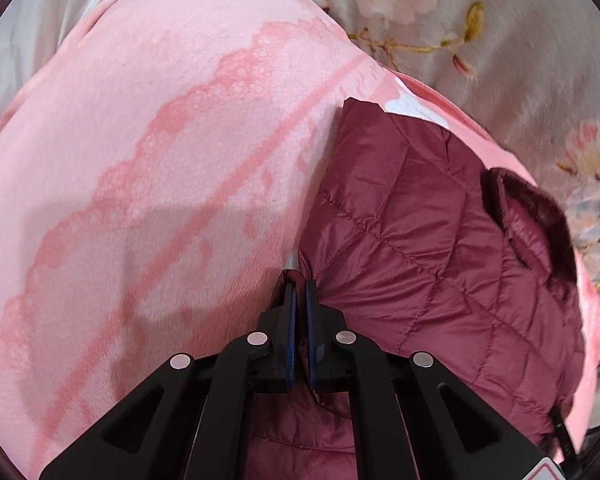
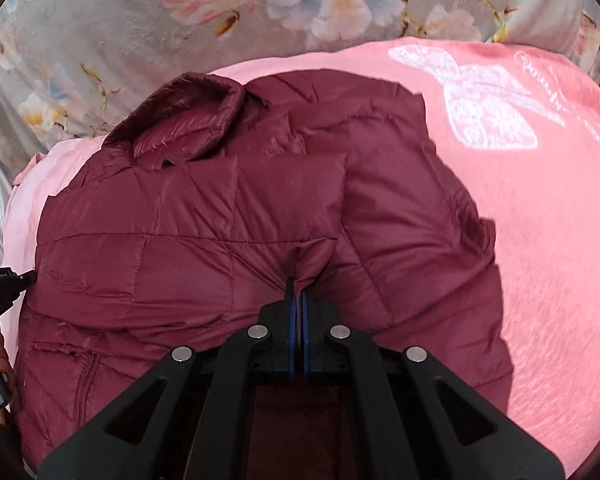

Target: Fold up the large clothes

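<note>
Bed setup, basically: a pink blanket (image 2: 540,220) with a white butterfly print spread over a grey floral sheet (image 2: 100,20), and the maroon quilted puffer jacket (image 2: 228,216) lying on the blanket, collar up around 11 o'clock in the right wrist view.

Both tools are pinching it. Right gripper (image 2: 298,286) is clamped tight on a bunched bit of the near hem, with fabric puckering right at the tips. Left gripper (image 1: 299,286) is squeezed onto a small nub of the jacket's edge, while the body of the jacket spreads off toward 2 o'clock in its view. The left tool's handle peeks in at 9 o'clock in the right view.

My worry: that left pinch looks tiny, and this shell fabric looks slick, so it could slip out mid-fold. Puffy filling probably springs back too, so the fold may not stay flat. It could also drag the blanket along.
</note>
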